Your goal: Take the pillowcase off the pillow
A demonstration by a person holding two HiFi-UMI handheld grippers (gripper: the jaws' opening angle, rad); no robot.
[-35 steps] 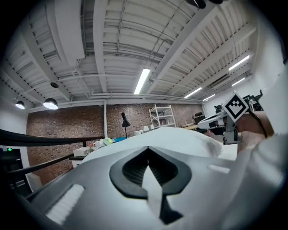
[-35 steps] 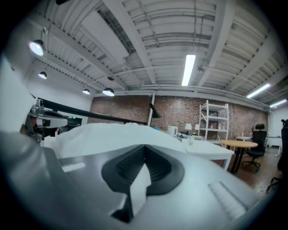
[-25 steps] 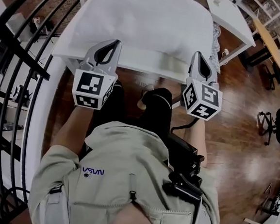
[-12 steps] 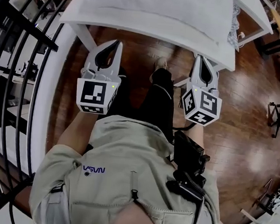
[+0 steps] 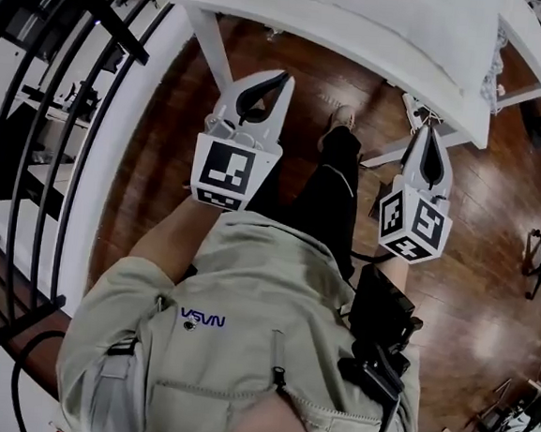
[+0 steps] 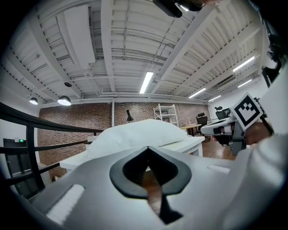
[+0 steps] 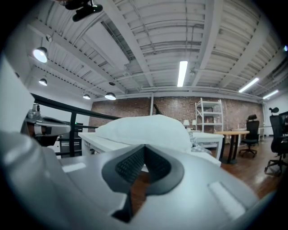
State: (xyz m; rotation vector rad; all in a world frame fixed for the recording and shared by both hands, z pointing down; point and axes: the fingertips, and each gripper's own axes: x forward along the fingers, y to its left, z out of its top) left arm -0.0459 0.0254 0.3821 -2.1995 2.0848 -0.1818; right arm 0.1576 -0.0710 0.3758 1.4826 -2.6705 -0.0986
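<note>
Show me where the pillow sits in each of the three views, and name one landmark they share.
Head view: the pillow lies along the top edge, from the centre to the right.
Left gripper view: the pillow is at the centre, a little to the left.
Right gripper view: the pillow is at the centre.
Shared landmark: the white table under the pillow.

White table (image 5: 212,55), black railing (image 6: 30,152), wooden floor (image 5: 491,277), brick wall (image 6: 76,119)

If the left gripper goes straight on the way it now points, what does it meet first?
Probably the near edge of the white table, just under the pillow. The left gripper, shut and empty, may instead pass below it; the height is unclear.
</note>
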